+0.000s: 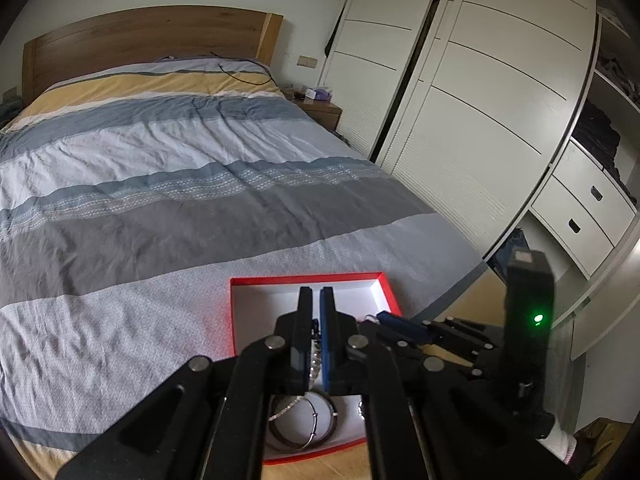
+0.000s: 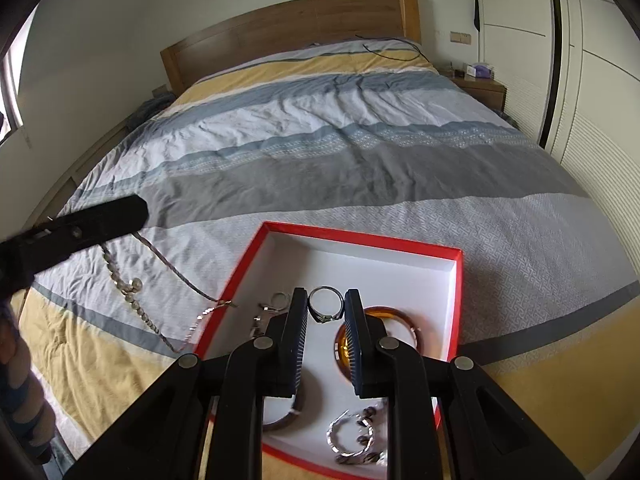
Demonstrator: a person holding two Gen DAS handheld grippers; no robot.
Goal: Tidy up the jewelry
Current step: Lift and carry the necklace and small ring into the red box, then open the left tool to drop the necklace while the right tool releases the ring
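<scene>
A red box with a white inside [image 2: 456,280] lies on the bed's foot; it also shows in the left wrist view [image 1: 384,292]. My right gripper [image 2: 326,300] is shut on a silver ring [image 2: 326,304] just above the box floor. In the box lie an amber bangle [image 2: 400,324], a dark bangle [image 2: 280,416], a silver clasp [image 2: 276,304] and twisted silver bracelets [image 2: 352,440]. My left gripper [image 1: 316,296] is shut on a beaded chain [image 1: 315,360] that hangs between its fingers over thin bangles [image 1: 312,424]. A braided cord and a bead strand [image 2: 132,292] trail over the box's left rim onto the bedcover.
The striped bedcover [image 2: 320,160] stretches to a wooden headboard [image 2: 288,32]. White wardrobe doors [image 1: 460,100] and drawers [image 1: 580,216] stand to the right. A nightstand [image 1: 320,110] with small items is beside the bed. The right gripper's body [image 1: 528,320] sits right of the box.
</scene>
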